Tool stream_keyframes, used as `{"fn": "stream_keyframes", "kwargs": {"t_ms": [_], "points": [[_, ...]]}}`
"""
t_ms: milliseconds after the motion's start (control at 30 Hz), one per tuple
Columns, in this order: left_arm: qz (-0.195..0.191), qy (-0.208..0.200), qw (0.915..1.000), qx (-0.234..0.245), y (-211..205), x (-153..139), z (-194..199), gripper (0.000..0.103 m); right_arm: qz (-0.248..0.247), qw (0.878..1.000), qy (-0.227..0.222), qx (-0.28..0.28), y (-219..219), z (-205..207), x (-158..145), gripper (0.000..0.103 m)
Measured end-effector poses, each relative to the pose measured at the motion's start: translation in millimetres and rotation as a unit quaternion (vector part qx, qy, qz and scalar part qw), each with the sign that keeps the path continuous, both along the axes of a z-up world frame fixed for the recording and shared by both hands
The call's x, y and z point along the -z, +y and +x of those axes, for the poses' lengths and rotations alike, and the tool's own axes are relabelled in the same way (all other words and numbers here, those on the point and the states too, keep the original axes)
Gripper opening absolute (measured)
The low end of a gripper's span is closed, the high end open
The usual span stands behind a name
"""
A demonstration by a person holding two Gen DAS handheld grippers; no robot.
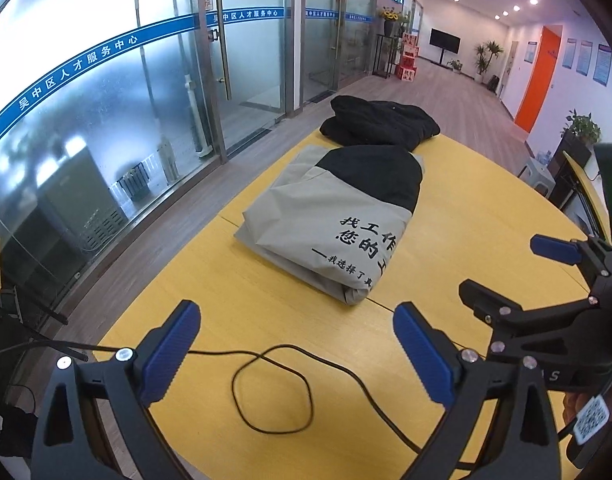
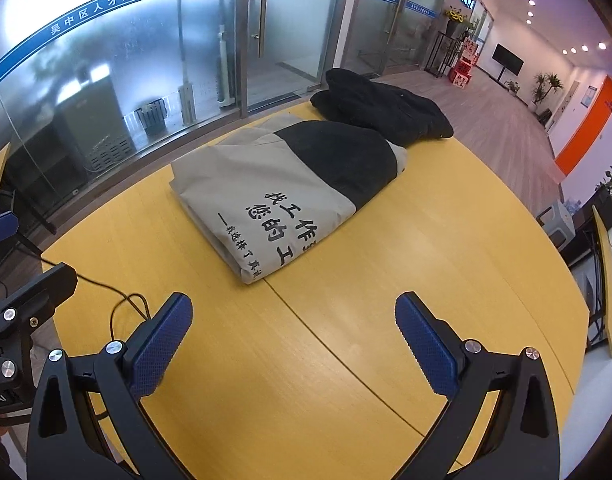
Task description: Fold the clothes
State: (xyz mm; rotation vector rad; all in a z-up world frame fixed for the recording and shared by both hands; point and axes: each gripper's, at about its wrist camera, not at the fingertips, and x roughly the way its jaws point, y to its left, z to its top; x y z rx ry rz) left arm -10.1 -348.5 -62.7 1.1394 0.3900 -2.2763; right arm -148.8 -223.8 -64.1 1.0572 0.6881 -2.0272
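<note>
A grey and black garment with black Chinese lettering [image 1: 338,216] lies folded in a neat bundle on the yellow table [image 1: 265,320]; it also shows in the right wrist view [image 2: 289,192]. A crumpled black garment [image 1: 378,122] lies just behind it at the table's far edge, also in the right wrist view [image 2: 386,108]. My left gripper [image 1: 295,336] is open and empty, held back from the folded bundle near the table's near edge. My right gripper [image 2: 293,324] is open and empty, also short of the bundle; it shows at the right of the left wrist view [image 1: 506,268].
A thin black cable [image 1: 273,392] loops on the table under my left gripper and runs off the left edge [image 2: 117,300]. Glass walls and doors [image 1: 145,100] stand beyond the table's left side. A corridor with wooden floor [image 1: 466,96] runs behind.
</note>
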Motion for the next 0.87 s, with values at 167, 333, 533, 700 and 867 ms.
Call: {"fn": "stream_keyframes", "kwargs": {"t_ms": [167, 333, 533, 700, 867], "points": [[0.006, -0.009, 0.9999, 0.002, -8, 6, -11, 0.1, 0.012, 1.0, 0.003, 0.004, -10, -8, 3, 0.102], [0.017, -0.014, 0.9997, 0.003, -17, 14, -20, 0.1, 0.02, 1.0, 0.004, 0.005, -20, -13, 8, 0.102], [0.014, -0.022, 0.9996, 0.006, -22, 19, -28, 0.1, 0.028, 1.0, 0.002, 0.008, -26, -19, 15, 0.102], [0.014, -0.017, 0.9997, -0.002, -24, 17, -30, 0.1, 0.03, 0.999, 0.005, 0.009, -29, -22, 16, 0.102], [0.01, 0.01, 0.9996, -0.025, -27, 5, -22, 0.103, 0.03, 0.999, 0.007, 0.009, -30, -24, 15, 0.102]]}}
